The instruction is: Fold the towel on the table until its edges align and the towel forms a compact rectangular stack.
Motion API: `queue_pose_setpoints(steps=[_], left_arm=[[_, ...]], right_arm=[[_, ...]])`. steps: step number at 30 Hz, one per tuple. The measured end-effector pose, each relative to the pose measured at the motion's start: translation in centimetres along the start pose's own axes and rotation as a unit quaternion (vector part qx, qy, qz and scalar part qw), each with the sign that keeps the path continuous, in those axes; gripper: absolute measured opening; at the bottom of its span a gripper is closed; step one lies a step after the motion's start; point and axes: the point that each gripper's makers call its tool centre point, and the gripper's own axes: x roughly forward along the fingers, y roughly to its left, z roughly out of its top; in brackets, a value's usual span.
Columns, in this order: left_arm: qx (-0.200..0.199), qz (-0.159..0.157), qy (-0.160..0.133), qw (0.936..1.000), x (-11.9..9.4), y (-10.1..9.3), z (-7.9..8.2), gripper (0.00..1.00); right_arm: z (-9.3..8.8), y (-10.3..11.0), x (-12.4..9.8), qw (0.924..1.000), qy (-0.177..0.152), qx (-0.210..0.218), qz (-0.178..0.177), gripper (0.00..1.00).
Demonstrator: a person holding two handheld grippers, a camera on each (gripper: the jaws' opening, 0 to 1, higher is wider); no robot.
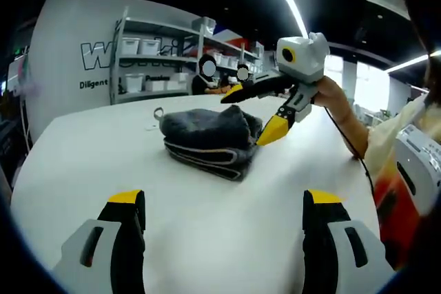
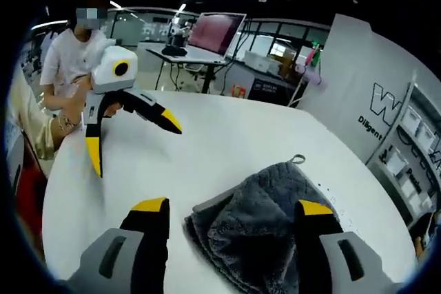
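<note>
A dark grey towel [image 1: 210,139] lies folded in a thick stack in the middle of the white table [image 1: 207,201], its hanging loop pointing toward the far side. My right gripper [image 1: 251,113], held by a hand, hovers open at the towel's right edge, its lower yellow tip close to the fabric. My left gripper [image 1: 224,197] stands open over bare table, short of the towel. In the right gripper view the towel [image 2: 265,228] lies between and under my open right gripper [image 2: 233,206]. The left gripper [image 2: 134,146] hangs open, well apart from the towel, over the table [image 2: 227,135].
Shelves with white bins [image 1: 148,53] and seated people [image 1: 207,77] are behind the table. A white panel with lettering [image 2: 375,101] stands on one side. A desk with a monitor [image 2: 217,32] is farther off. The person holding the grippers [image 2: 69,53] stands at the table's edge.
</note>
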Motion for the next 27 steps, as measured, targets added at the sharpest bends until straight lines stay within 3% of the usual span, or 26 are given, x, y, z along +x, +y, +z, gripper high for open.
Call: queue_pose_setpoints(steps=[8,16,27], left_arm=[[-0.001,0.001,0.002,1.0000,0.1,0.2,-0.1,0.93],[-0.004,0.009,0.008,0.9999,0.1,0.6,-0.4,0.93],[-0.017,0.016,0.022,0.9995,0.5,1.4,-1.2,0.93]], right_arm=[[-1.2,-0.4,-2.9,0.9992,-0.015,0.030,-0.020,0.88],[-4.0,-0.6,-4.5,0.9968,-0.022,0.070,-0.030,0.99],[-5.9,-0.6,-6.2,0.9935,-0.040,0.102,-0.030,0.99]])
